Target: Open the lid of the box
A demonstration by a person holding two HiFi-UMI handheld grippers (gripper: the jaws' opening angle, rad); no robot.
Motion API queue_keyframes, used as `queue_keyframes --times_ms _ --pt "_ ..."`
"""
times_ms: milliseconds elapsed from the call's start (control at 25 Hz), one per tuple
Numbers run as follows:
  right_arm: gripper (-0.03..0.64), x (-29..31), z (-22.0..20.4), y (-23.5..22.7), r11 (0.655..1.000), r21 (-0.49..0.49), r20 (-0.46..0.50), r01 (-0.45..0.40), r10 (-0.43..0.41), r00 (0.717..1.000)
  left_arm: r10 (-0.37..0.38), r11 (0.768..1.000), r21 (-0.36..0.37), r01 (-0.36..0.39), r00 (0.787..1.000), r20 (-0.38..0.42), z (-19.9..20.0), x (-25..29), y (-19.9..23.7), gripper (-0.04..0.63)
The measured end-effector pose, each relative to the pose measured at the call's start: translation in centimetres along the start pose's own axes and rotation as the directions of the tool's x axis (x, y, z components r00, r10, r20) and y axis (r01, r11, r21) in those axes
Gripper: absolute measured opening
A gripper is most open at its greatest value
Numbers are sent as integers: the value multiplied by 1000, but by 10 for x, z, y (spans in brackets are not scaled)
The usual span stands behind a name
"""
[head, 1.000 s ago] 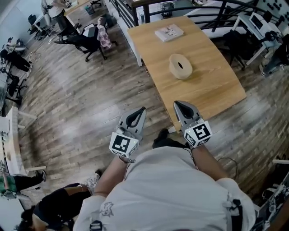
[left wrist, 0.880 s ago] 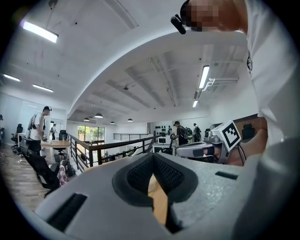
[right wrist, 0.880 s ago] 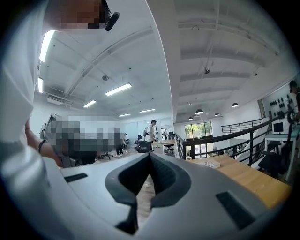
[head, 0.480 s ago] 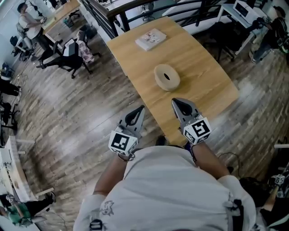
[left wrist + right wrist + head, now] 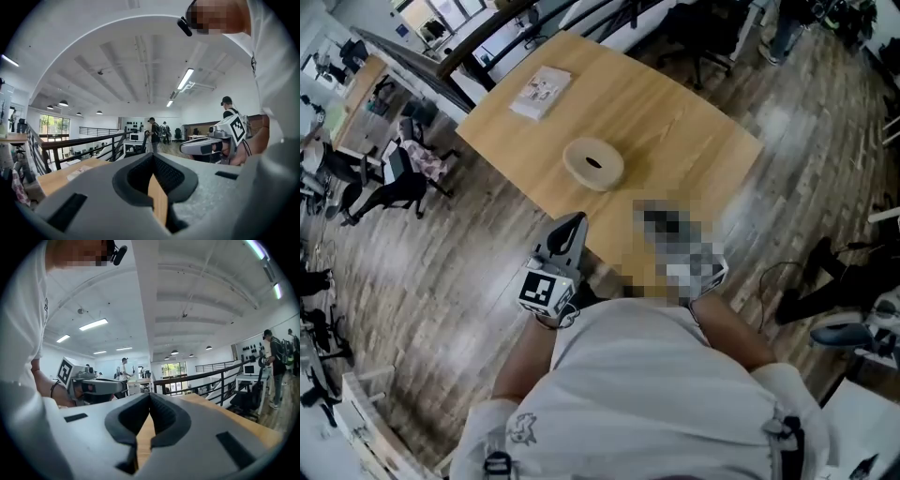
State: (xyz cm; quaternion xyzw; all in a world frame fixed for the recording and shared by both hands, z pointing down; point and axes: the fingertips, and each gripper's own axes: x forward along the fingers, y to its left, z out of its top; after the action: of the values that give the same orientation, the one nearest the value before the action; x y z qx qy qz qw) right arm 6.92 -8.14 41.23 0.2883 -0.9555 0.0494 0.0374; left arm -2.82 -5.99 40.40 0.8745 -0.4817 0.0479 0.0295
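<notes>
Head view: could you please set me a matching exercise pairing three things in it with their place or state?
Things:
1. round box
2. flat white package
3. left gripper

Place or state:
A. near the far corner of the table
B. mid-table, lid on
C. shut and empty, by the table's near edge

Pairs: 1-B, 2-A, 3-C

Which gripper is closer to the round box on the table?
Left, it seems. The left gripper points at the round box from the table's near edge; the right gripper, blurred over, is farther off to the box's right.
</notes>
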Motion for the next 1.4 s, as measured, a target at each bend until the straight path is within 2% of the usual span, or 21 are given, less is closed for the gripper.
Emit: queue_keyframes --times_ms 160,280,440,680,1000,1400 --pt "5 2 -4 -12 996 15 -4 91 -91 996 -116 993 9 116 993 -4 -2 29 0 3" --pt "5 5 -6 -21 988 25 -8 155 -155 988 -201 979 14 201 980 -3 -2 54 3 3" --pt "5 16 -13 -31 968 53 -33 247 -246 969 -310 951 7 310 951 -4 -3 85 15 3" --pt "5 50 -17 -36 946 67 -72 318 -314 947 -423 906 5 423 906 -21 -9 107 47 3" --pt "5 114 -26 -41 911 94 -122 402 -390 913 -498 866 20 499 866 -42 -16 116 127 3" --pt "5 160 -25 -47 875 73 -171 478 -461 871 -542 840 34 542 840 -19 -16 113 196 3"
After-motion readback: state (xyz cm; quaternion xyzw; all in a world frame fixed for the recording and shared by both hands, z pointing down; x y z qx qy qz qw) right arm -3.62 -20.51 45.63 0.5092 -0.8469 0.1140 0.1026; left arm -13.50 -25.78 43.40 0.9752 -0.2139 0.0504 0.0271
